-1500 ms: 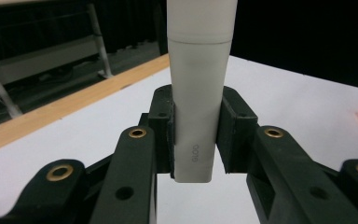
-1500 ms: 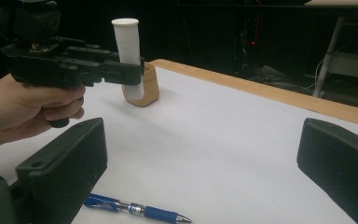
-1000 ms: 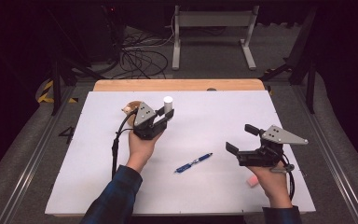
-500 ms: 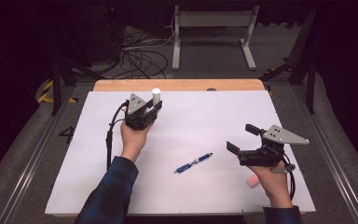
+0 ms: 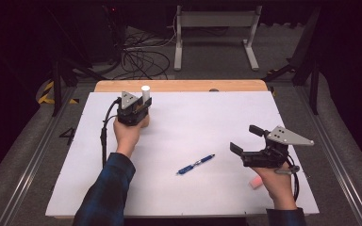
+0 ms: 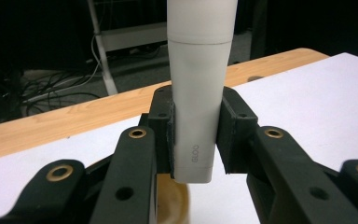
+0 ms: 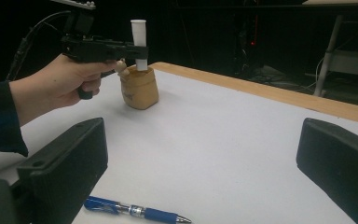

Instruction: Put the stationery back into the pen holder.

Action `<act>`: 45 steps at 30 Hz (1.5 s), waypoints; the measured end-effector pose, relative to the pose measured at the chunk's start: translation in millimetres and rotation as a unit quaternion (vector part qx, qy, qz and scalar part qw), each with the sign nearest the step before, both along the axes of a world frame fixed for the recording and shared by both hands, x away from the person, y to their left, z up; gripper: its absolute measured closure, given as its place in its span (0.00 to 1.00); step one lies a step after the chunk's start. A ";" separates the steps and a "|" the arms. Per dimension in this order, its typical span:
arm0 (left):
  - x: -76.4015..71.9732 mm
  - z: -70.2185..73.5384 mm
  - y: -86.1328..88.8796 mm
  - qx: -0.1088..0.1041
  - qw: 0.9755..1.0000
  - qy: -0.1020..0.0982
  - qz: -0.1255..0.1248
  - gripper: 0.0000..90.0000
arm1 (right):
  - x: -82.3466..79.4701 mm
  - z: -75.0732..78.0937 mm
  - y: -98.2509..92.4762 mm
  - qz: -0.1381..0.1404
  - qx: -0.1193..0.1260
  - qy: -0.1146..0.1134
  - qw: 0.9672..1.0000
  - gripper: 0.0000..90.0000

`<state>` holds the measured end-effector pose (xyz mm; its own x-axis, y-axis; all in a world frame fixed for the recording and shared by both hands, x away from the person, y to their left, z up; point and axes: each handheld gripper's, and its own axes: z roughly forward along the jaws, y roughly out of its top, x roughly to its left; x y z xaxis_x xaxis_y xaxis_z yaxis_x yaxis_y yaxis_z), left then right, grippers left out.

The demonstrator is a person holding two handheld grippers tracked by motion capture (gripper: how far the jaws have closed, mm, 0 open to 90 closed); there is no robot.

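Here a white glue stick (image 6: pixel 199 88) is pinched upright near its base by the left tongs (image 6: pixel 196 135), directly above a small wooden cup (image 7: pixel 140 87) at the desk's (image 5: pixel 207 117) far left. It is judged light, rigid and smooth-walled, so slipping is likely; low on the barrel seems the surest hold. The right tongs (image 5: pixel 247 139) are held spread, empty, near a blue pen (image 5: pixel 196 164).

Glue stick (image 6: pixel 199 93) above cup (image 7: pixel 140 87) (upright)

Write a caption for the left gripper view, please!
Left gripper holds a white glue stick upright above a wooden cup.
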<state>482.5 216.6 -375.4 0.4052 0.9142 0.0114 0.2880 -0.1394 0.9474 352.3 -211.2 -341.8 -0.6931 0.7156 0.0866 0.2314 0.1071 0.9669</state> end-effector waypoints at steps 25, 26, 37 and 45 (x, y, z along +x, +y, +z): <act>6.7 -15.8 2.2 0.029 0.999 0.023 0.026 0.78 | 0.2 -0.8 1.0 0.002 -0.002 0.002 1.000 0.03; 6.1 -16.6 1.4 0.028 0.999 0.022 0.026 0.78 | 0.2 -0.8 1.0 0.002 -0.002 0.002 1.000 0.03; 3.5 -21.2 1.2 0.027 0.999 0.021 0.027 0.77 | 0.3 -0.9 1.5 0.003 -0.003 0.002 1.000 0.03; -1.2 -22.8 -1.6 0.041 0.999 0.014 0.024 0.69 | 0.2 -1.1 2.2 0.005 -0.003 0.004 1.000 0.03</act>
